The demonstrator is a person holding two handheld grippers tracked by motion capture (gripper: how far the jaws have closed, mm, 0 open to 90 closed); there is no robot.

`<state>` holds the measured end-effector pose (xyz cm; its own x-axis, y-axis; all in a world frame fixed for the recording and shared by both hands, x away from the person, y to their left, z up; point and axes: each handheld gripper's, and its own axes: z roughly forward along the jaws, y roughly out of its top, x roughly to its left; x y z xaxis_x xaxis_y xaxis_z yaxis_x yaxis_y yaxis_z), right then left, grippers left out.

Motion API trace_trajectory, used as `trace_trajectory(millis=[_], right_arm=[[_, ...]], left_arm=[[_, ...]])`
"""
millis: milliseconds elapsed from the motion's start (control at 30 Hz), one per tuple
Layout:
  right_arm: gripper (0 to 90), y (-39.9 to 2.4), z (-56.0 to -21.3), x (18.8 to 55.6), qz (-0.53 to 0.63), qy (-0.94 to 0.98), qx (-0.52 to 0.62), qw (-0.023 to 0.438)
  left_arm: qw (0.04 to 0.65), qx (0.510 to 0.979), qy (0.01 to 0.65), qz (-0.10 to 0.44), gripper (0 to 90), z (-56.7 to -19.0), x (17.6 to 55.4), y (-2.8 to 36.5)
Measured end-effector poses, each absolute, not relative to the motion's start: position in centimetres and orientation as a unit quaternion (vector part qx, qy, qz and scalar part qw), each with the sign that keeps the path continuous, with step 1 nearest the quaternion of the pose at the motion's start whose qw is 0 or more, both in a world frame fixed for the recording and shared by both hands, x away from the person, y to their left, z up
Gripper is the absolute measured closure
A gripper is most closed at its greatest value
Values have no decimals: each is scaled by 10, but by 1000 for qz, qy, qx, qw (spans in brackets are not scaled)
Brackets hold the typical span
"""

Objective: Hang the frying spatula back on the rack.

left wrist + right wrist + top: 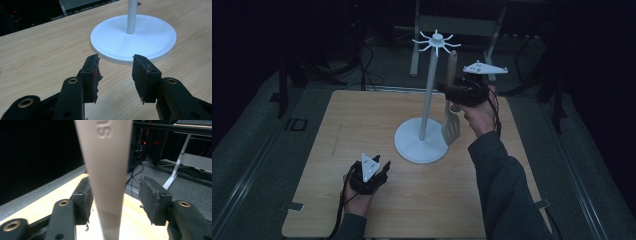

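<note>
A white hook stand (pixel 428 85) rises from a round base (pixel 150 37) in the middle of the wooden table (pixel 362 120). A pale slotted spatula (pixel 450 127) stands upright just right of the pole, its handle top close to one of the hooks. My right gripper (pixel 449 91) is raised around the handle. In the right gripper view the handle (pixel 107 157) runs between the jaws of the right gripper (pixel 115 188): it lies near the left jaw and a clear gap separates it from the right jaw. My left gripper (pixel 384 167) rests low near the base; the left gripper (pixel 115 61) is open with nothing in it.
The table's far edge lies behind the stand, with dark floor, cables and a desk frame (pixel 492 30) beyond. Bare wood stretches left of the base (pixel 421 142) and along the near edge.
</note>
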<state>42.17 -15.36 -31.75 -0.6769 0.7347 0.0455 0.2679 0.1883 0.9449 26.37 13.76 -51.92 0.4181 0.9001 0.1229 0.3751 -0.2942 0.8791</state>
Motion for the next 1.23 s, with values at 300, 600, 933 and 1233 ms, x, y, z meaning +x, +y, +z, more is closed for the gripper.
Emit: trace_trajectory(millis=[300, 600, 933, 1233], right_arm=[[397, -160, -321, 414, 543, 735, 338, 224], [353, -166, -326, 405, 543, 739, 328, 229], [306, -190, -334, 387, 548, 732, 326, 239], [301, -202, -345, 377, 543, 735, 327, 238]], left_arm=[[406, 738, 432, 322, 570, -520, 264, 137], [406, 738, 432, 322, 568, -520, 264, 137], [405, 739, 433, 321, 567, -520, 265, 137], [403, 739, 435, 320, 558, -521, 266, 139]])
